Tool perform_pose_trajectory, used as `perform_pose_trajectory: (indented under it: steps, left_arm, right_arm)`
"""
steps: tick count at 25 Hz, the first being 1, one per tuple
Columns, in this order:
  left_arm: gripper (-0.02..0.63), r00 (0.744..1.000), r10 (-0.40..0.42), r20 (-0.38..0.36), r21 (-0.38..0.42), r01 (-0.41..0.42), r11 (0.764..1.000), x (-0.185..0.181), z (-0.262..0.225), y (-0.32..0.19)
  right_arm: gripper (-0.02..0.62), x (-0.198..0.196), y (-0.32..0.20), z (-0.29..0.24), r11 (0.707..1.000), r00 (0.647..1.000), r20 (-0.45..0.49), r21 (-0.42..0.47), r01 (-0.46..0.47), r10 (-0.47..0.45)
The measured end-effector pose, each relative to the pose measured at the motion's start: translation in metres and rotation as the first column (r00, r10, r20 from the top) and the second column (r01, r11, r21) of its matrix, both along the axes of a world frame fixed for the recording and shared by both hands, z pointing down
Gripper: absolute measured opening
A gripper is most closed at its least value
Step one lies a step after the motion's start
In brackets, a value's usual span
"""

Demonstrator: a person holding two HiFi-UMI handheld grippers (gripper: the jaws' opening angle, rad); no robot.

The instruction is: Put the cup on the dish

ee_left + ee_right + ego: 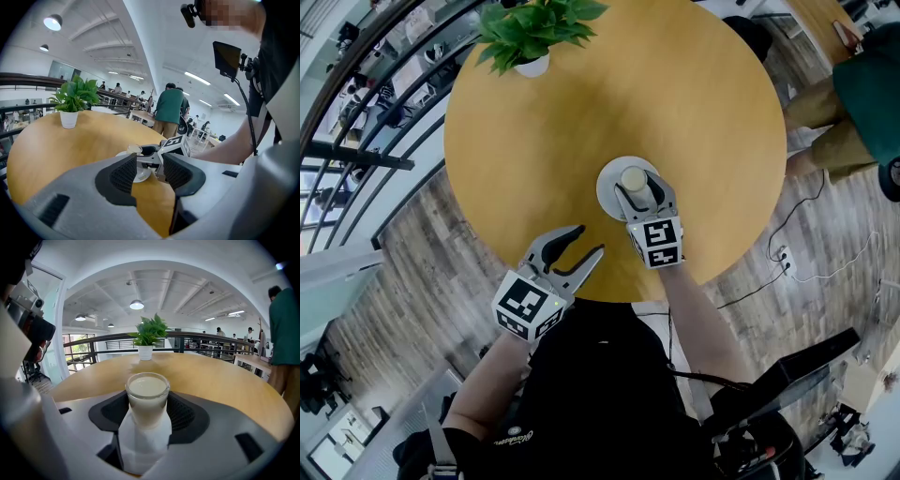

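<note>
With your right gripper clamped on the cup over the dish, set it down upright at the centre, then open gently, while your left gripper hangs open, empty.

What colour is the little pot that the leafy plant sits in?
White; the small round plant pot shows best in the left gripper view.
</note>
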State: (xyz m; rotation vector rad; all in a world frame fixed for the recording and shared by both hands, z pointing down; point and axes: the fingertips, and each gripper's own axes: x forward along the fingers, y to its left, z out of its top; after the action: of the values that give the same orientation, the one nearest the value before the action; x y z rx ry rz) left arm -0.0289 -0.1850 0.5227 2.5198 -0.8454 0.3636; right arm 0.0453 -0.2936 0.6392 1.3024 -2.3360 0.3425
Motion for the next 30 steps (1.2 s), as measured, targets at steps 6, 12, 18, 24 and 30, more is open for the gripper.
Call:
perform_pose_trajectory:
  steps: [6,12,18,24,30]
  left_arm:
    - [0.179,1.0,0.001,-0.001,0.001,-0.001,1.0,0.0017,0.0001,0.0009]
    - [0.179,1.0,0.005,0.0,0.001,-0.005,1.0,0.0026,-0.0007,0.0012]
    - [0.179,1.0,0.007,0.002,-0.003,-0.007,1.0,0.0029,0.002,0.0008]
    - [0.179,1.0,0.012,-0.001,0.0,-0.012,1.0,0.0024,0.0008,0.0016]
    - [0.179,1.0,0.011,-0.002,0.003,-0.011,1.0,0.0009,0.0015,0.0016]
  right_arm:
    - [0.252,-0.0001,0.0,0.0003,1.0,1.0,0.0,0.003,0.003,-0.003]
    - [0.252,0.0005,0.0025,-0.0001,1.0,1.0,-0.003,0.002,0.005,-0.005]
    - [0.253,0.0005,0.0025,0.0002,1.0,1.0,0.006,-0.005,0.007,-0.007]
    - [0.253,-0.0015,0.0013,0.0002,1.0,0.999,0.034,-0.011,0.001,0.0]
    - [0.288,0.0022,0.0005,0.0039,1.0,0.999,0.049,-0.022,-0.016,0.018]
